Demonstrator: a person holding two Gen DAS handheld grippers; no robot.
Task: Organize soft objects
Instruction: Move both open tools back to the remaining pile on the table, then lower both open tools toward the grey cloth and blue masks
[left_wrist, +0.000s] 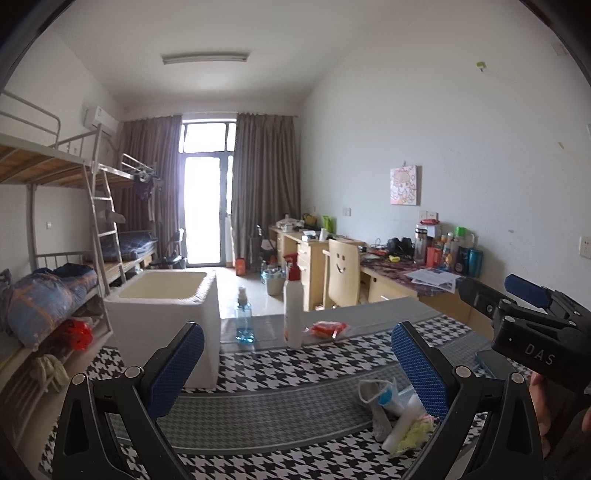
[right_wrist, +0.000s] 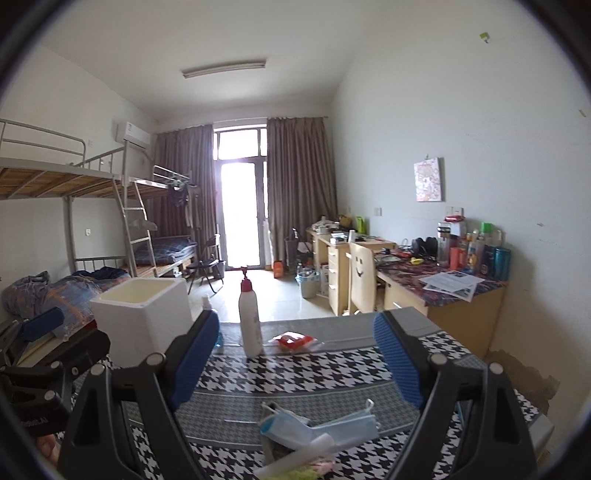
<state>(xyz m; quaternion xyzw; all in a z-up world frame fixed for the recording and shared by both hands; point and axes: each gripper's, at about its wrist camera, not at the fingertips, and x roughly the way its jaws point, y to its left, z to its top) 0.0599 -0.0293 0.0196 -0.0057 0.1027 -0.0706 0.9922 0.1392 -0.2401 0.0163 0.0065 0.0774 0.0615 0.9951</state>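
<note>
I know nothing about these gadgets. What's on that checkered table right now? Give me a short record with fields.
Surface: table with checkered cloth
Soft things: blue face mask and a grey sock, piled near the front edge
Container: white foam box, open top
Bottles: white bottle and clear blue spray bottle, both upright
Packet: red packet, lying flat
Left hand-held gripper: open, empty
Right hand-held gripper: open, empty

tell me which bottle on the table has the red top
The tall white bottle with the red pump top, standing upright by the red packet. The other one, the short clear blue spray bottle to its left, has a clear cap.
</note>
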